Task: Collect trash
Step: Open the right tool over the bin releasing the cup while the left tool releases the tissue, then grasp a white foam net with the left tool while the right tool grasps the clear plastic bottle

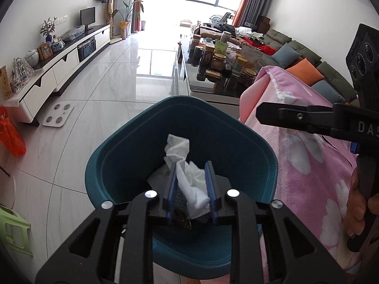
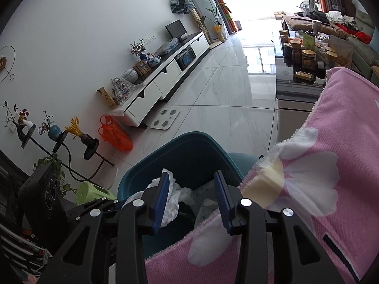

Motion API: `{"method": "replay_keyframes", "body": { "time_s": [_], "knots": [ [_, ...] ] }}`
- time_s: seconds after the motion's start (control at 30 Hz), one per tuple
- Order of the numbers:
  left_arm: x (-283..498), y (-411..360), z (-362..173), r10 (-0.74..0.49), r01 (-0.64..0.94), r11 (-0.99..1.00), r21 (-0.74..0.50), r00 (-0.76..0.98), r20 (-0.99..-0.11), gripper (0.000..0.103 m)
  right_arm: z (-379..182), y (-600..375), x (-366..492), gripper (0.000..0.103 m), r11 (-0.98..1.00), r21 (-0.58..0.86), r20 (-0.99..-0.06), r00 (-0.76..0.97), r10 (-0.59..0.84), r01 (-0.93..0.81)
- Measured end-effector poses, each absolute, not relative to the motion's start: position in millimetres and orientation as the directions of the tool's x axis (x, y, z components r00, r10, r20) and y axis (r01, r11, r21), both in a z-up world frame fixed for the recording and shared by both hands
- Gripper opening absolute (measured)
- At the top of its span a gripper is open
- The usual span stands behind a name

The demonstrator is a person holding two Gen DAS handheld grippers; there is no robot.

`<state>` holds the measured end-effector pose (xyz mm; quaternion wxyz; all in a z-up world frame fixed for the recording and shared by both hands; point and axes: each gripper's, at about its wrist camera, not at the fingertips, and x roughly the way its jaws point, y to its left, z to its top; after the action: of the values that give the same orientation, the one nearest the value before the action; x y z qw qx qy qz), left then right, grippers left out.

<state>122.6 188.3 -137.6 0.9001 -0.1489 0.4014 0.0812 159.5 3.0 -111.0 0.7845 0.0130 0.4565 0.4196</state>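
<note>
A teal trash bin (image 1: 132,151) stands on the floor beside a surface draped in a pink flowered cloth (image 1: 308,156). My left gripper (image 1: 192,168) is over the bin's mouth, shut on a crumpled white tissue (image 1: 187,165), with a dark scrap at the base of its blue pads. My right gripper (image 2: 193,184) is open and empty above the bin's (image 2: 189,151) near edge and the cloth (image 2: 331,165). The tissue (image 2: 173,201) and other paper inside the bin show between its fingers. The right gripper also shows at the right of the left wrist view (image 1: 263,113).
A white TV cabinet (image 1: 61,68) runs along the left wall. A bathroom scale (image 1: 58,114), an orange bag (image 1: 10,135) and a green stool (image 1: 14,232) sit on the tiled floor. A coffee table with jars (image 1: 213,71) and a sofa (image 1: 308,54) stand beyond.
</note>
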Motion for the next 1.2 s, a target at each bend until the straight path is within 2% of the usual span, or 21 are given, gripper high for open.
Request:
{"method": "replay_keyframes", "body": {
  "time_s": [0.27,0.43,0.5,0.67,0.87,1.03,1.2],
  "knots": [
    [121,181,-138,0.053,-0.272,0.945,-0.182,0.676,-0.735,0.035,-93,-30,149,0.041,0.627,0.423,-0.663,0.248,0.707,-0.654],
    [101,155,-107,0.081,-0.233,0.963,-0.138,0.734,-0.675,0.049,-77,-61,132,0.045,0.614,0.417,-0.618,0.286,0.732,-0.67],
    [90,140,-92,0.067,-0.195,0.972,-0.13,0.762,-0.644,0.051,-69,-76,123,0.046,0.614,0.407,-0.599,0.31,0.738,-0.676],
    [78,89,-61,-0.035,-0.046,0.991,-0.123,0.811,-0.585,0.053,-52,-127,107,0.048,0.637,0.392,-0.552,0.384,0.74,-0.664],
    [81,12,-44,-0.194,0.147,0.981,-0.129,0.804,-0.563,0.053,-45,-198,92,0.048,0.71,0.391,-0.524,0.493,0.695,-0.586],
    [86,-39,-42,-0.306,0.271,0.951,-0.148,0.771,-0.559,0.054,-49,-257,80,0.048,0.791,0.38,-0.529,0.589,0.611,-0.479],
    [90,-93,-39,-0.38,0.378,0.917,-0.125,0.74,-0.555,0.06,-57,-318,73,0.048,0.861,0.371,-0.54,0.673,0.506,-0.349]
  ]
}}
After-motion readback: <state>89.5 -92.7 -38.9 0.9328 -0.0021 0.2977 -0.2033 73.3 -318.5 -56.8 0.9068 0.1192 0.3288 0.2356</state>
